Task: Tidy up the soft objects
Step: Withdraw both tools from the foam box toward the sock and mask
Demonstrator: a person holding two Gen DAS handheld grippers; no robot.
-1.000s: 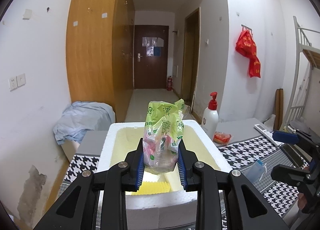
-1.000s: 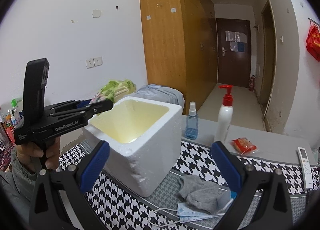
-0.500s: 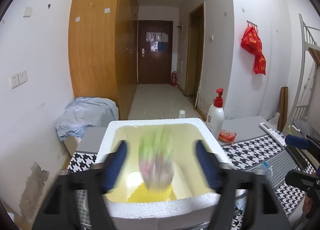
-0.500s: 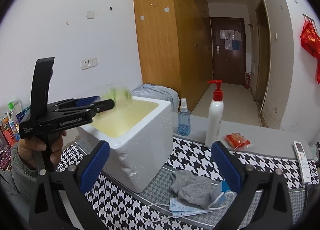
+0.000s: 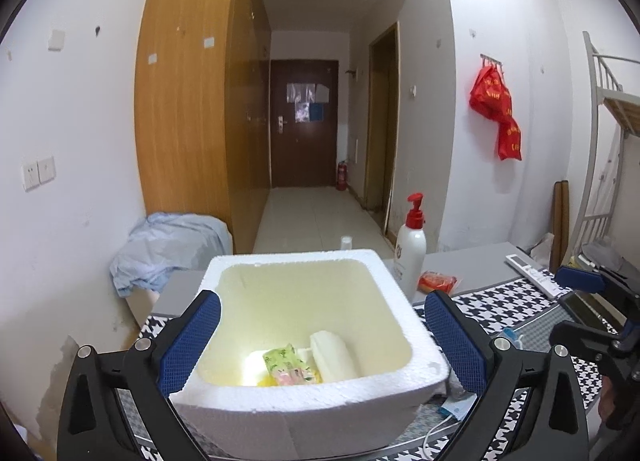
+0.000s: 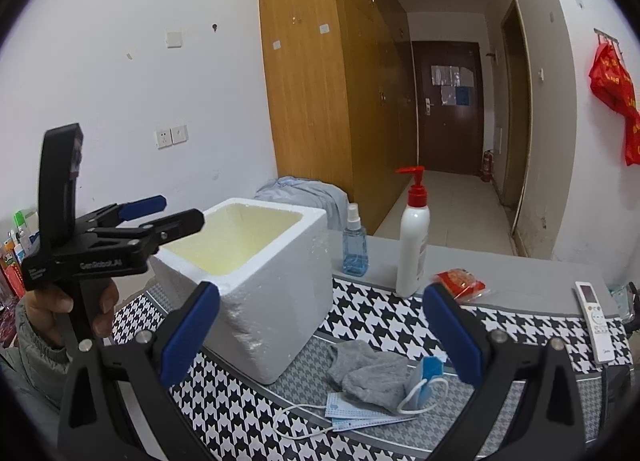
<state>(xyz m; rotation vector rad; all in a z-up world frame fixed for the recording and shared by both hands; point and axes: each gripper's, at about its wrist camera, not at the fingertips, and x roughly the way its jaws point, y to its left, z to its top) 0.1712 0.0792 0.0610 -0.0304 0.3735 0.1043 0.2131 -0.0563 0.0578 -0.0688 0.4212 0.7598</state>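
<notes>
Your left gripper hangs over the near rim of the foam box, and its jaws have just been opening: they now stand wide apart with nothing between them. The green packet lies loose on the floor of the box, toward the near wall, just beside a white roll and over something yellow. No pad touches it.

Your right gripper is released too, its blue pads spread wide and empty. It sits above the houndstooth mat, to the right of the box. Between its fingers, on the mat, you see a grey sock partly lying on blue face masks, both close to the box but outside it.

Behind them a white pump bottle and a small blue spray bottle stand upright on the grey table. A red packet lies near the pump bottle, and a white remote lies further to the right
</notes>
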